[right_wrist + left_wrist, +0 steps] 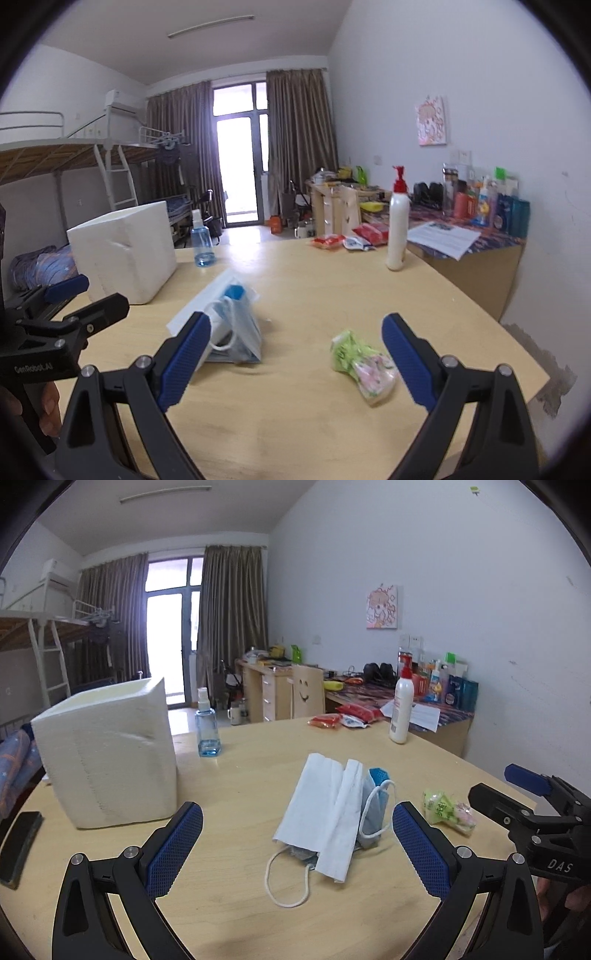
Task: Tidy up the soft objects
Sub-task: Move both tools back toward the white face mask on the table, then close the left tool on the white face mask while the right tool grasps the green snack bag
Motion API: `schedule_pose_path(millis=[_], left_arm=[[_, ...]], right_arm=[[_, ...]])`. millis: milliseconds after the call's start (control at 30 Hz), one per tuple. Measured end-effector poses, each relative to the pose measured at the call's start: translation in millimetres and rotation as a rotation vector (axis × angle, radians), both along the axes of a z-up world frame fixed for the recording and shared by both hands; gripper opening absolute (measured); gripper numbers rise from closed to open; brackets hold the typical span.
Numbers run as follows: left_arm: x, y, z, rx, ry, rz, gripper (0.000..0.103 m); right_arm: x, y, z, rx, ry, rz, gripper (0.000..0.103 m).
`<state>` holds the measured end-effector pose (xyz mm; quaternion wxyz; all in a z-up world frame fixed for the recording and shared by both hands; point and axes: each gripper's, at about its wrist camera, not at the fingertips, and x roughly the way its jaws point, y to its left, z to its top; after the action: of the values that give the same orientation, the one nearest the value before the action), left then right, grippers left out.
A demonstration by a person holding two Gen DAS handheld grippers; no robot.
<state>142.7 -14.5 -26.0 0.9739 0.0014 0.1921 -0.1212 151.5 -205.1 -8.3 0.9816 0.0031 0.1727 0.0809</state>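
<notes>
1. Pale wood covers the desk (240, 849), its curved right edge running toward a white wall (480, 92) with a cartoon picture (431, 121).
2. My left gripper (297, 849) hovers low at the desk's near edge, blue pads spread wide, holding nothing; a white paper towel (325, 805) lies between them, draped over a blue face mask (375, 812).
3. My right gripper (295, 362) is likewise spread and empty; a green-and-pink packet (364, 363) lies between its pads, near the desk's right edge and just right of the mask.
4. White foam box (107, 753) stands at the desk's left edge, a blue spray bottle (207, 727) behind it toward the far edge.
5. White pump bottle (398, 225) stands at the far right corner beside red snack packets (347, 238).
6. Beyond, brown curtains (299, 147) flank a bright glass door (240, 162); a loft bed (74, 155) fills the left.
7. Much of the mask hides under the towel; the packet's print is too blurred to read; a dark flat object (20, 843) is cut off at the left edge.
</notes>
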Motion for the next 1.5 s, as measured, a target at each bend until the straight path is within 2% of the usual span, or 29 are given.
schedule_pose_path(millis=[200, 500, 700, 833, 1100, 1167, 1233, 1267, 1333, 1500], left_arm=[[18.2, -5.4, -8.2, -0.001, 0.07, -0.043, 0.103], [45.6, -21.9, -23.9, 0.052, 0.152, -0.086, 0.103], [61.5, -29.3, -32.1, 0.1, 0.216, -0.111, 0.087], [65.3, -37.0, -39.7, 0.172, 0.238, -0.13, 0.082], [73.9, -40.1, -44.2, 0.207, 0.275, -0.146, 0.074], [76.2, -41.2, -45.4, 0.21, 0.281, -0.149, 0.07], [79.1, -41.3, -47.3, 0.214, 0.297, -0.145, 0.055], [80.9, -41.3, -48.6, 0.211, 0.312, -0.143, 0.05], [85.6, -40.2, -50.6, 0.202, 0.333, -0.141, 0.033], [79.3, -32.7, -44.9, 0.164, 0.3, -0.14, 0.024]], right_arm=[[8.1, -10.2, -8.1, 0.0, 0.026, -0.007, 0.096], [24.3, -21.6, -20.0, -0.002, 0.083, -0.031, 0.096], [33.0, -27.8, -27.7, 0.006, 0.115, -0.044, 0.096], [34.2, -29.2, -30.7, 0.014, 0.126, -0.039, 0.096], [38.0, -29.0, -34.6, 0.027, 0.147, -0.033, 0.096], [39.2, -29.6, -35.2, 0.028, 0.153, -0.033, 0.096], [40.4, -31.0, -35.8, 0.031, 0.157, -0.034, 0.096], [40.6, -31.7, -36.2, 0.032, 0.159, -0.035, 0.096], [41.2, -33.8, -36.7, 0.036, 0.163, -0.038, 0.096], [41.1, -36.0, -37.3, 0.035, 0.171, -0.058, 0.096]])
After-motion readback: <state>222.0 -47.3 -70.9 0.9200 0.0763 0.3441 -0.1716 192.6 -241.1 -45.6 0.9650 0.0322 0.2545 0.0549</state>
